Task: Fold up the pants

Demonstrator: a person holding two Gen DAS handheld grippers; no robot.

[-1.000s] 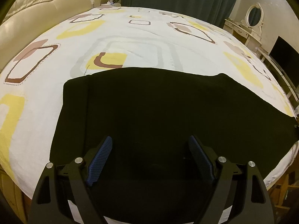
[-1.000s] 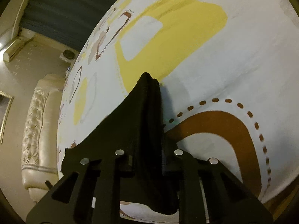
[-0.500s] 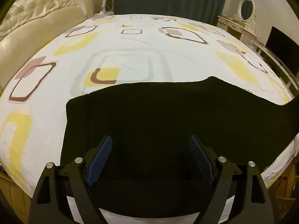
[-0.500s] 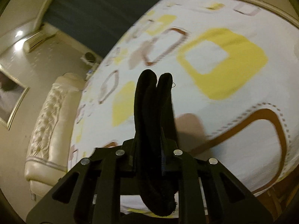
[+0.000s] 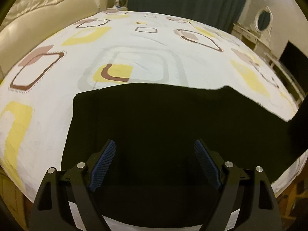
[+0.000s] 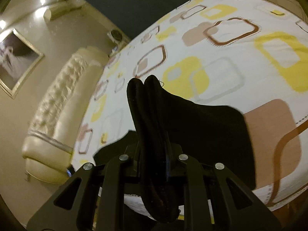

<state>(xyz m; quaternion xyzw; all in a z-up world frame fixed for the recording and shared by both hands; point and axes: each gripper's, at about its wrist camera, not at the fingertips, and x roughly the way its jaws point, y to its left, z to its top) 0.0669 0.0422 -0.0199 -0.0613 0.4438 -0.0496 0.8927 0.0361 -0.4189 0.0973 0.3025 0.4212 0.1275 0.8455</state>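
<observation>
Black pants (image 5: 163, 119) lie spread flat across the near part of the patterned bedsheet (image 5: 146, 44) in the left wrist view. Above them hovers my left gripper (image 5: 155, 150), open, with blue pads (image 5: 105, 157) and nothing between them. At the right edge of that view the cloth lifts off the bed. In the right wrist view my right gripper (image 6: 154, 144) is shut on a bunched end of the pants (image 6: 148, 104), which stands up between the fingers and trails down to the sheet at right (image 6: 211, 127).
A padded cream headboard (image 5: 38, 13) runs along the left of the bed. Dark curtains (image 5: 184, 0) hang behind. A white dressing table with an oval mirror (image 5: 263, 19) and a dark screen (image 5: 292, 57) stand on the right. A framed picture (image 6: 15, 61) hangs on the wall.
My right gripper has risen and swept across the bed with the pants end, rolling as it went. The pants' right end has lifted off the sheet. The left gripper stayed roughly in place.
</observation>
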